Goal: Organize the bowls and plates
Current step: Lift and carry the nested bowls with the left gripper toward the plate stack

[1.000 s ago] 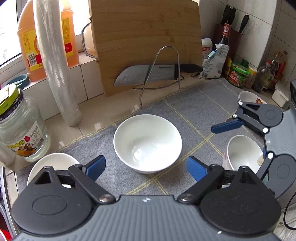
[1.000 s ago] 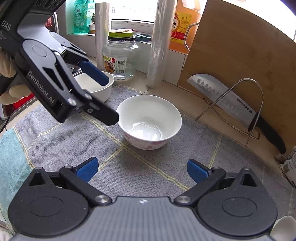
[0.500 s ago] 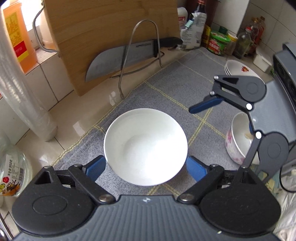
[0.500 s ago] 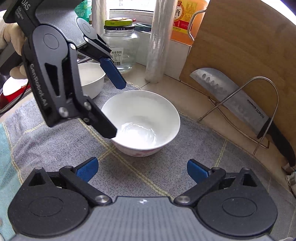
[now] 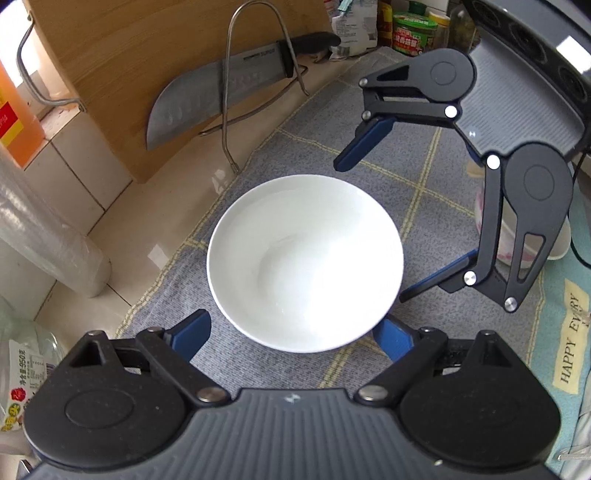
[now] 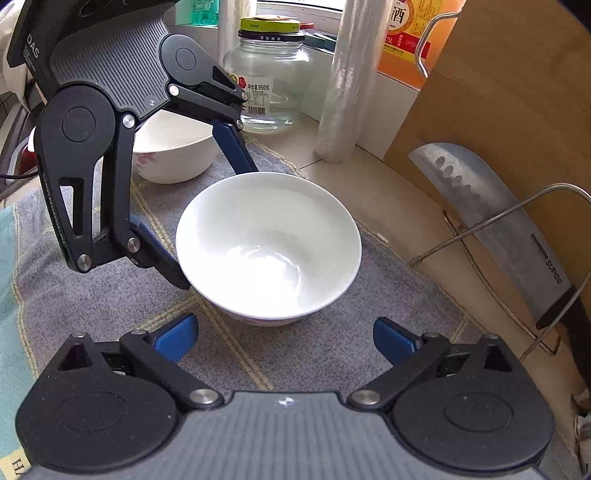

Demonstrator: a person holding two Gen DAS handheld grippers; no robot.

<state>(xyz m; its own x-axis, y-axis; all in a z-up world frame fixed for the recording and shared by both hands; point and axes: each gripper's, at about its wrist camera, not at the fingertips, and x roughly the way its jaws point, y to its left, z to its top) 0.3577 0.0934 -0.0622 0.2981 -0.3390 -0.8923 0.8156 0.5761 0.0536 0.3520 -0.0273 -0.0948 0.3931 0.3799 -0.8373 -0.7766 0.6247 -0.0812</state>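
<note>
A white bowl (image 5: 304, 260) with a pink pattern low on its outside stands upright on a grey checked cloth (image 5: 388, 173); it also shows in the right wrist view (image 6: 267, 249). My left gripper (image 5: 291, 334) is open, its blue pads on either side of the bowl's near rim. My right gripper (image 6: 286, 338) is open and empty, just short of the bowl's other side. A second white bowl (image 6: 173, 147) stands behind the left gripper (image 6: 207, 206). Another flowered bowl (image 5: 517, 243) is partly hidden by the right gripper (image 5: 369, 229).
A wooden cutting board (image 5: 147, 55) leans at the back with a knife (image 5: 221, 88) in a wire rack (image 5: 255, 74). A glass jar (image 6: 269, 77), a plastic-wrapped roll (image 6: 347, 85) and an orange oil bottle (image 6: 413, 33) stand along the wall.
My left gripper has moved forward and down over the white bowl, so its pads now flank the rim. My right gripper has moved closer to the bowl.
</note>
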